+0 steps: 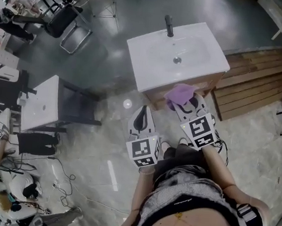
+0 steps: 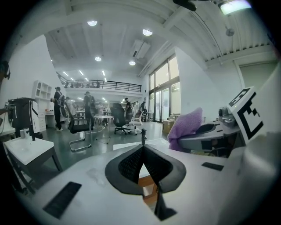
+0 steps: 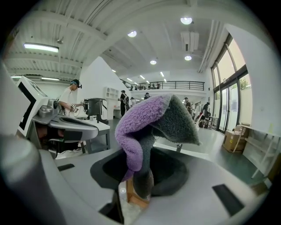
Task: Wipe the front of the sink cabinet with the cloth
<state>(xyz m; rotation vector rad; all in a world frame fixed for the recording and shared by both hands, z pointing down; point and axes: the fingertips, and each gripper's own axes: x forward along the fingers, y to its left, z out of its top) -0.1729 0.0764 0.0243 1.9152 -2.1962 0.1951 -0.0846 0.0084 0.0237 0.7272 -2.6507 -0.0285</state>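
Cloth [image 1: 179, 94], purple on one face and grey on the other, is clamped in the right tool [image 1: 181, 102], bunched and standing up out of its jaws. In the head view it lies over the top front edge of the cabinet [image 1: 155, 99], just under the white basin [image 1: 152, 60], though whether it touches the wood front cannot be told. The left tool [image 1: 142, 112] hangs just beside it, nearer the person, jaws together on nothing, over the floor [image 1: 97, 145]. That floor is glossy, pale and marbled close by and grey farther off, with lights mirrored in it. A black tap [image 1: 168, 26] stands at the basin's far edge. Wooden slats [image 1: 256, 80] lie right of the cabinet; a second basin unit [image 1: 40, 104] stands well apart to the left, with cables [image 1: 62, 179] near it. The gripper views show a tall hall with round ceiling lights [image 2: 92, 23], a railed mezzanine [image 2: 105, 85], high windows [image 2: 164, 94] and office chairs [image 2: 120, 118].
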